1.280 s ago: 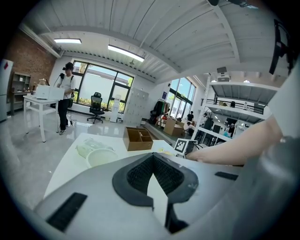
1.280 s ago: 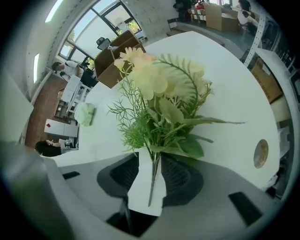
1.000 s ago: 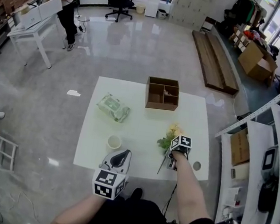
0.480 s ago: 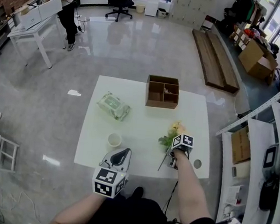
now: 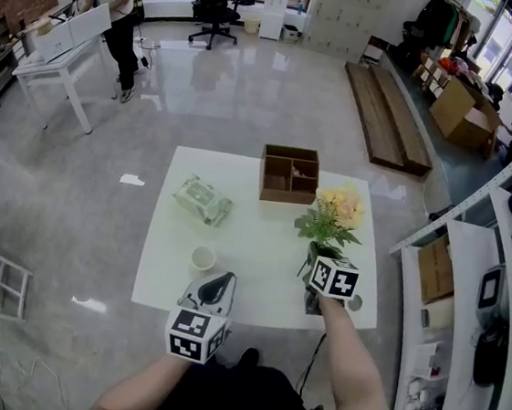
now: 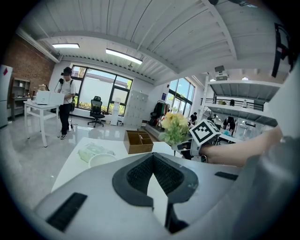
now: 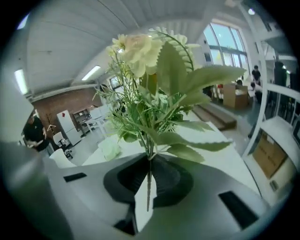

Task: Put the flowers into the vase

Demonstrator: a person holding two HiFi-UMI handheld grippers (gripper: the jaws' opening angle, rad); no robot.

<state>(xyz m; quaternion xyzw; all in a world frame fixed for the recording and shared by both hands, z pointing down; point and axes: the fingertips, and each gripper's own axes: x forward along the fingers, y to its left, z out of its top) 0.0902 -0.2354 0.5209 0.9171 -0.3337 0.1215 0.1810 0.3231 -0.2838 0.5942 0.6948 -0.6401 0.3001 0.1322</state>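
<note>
flowers (image 5: 333, 217) raised off table (image 5: 233, 247), yellow blooms, green leaves, right gripper (image 7: 149, 180) just closing on stem (image 7: 148, 194)

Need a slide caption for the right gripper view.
Right gripper, jaws just closing on the stem, holds a pale yellow artificial flower bunch above the white table.

Floor (image 5: 250, 98) gleams: polished grey, mirror-glossy. Bench (image 5: 256, 282) is smooth, matt white. Wooden box (image 5: 289, 174) on it, plain brown, dull finish. Left of the box, a packet (image 5: 202, 199) in shiny, crinkled plastic film. Right of the box, flowers (image 5: 333, 216): waxy leaves, soft matt petals.
</note>
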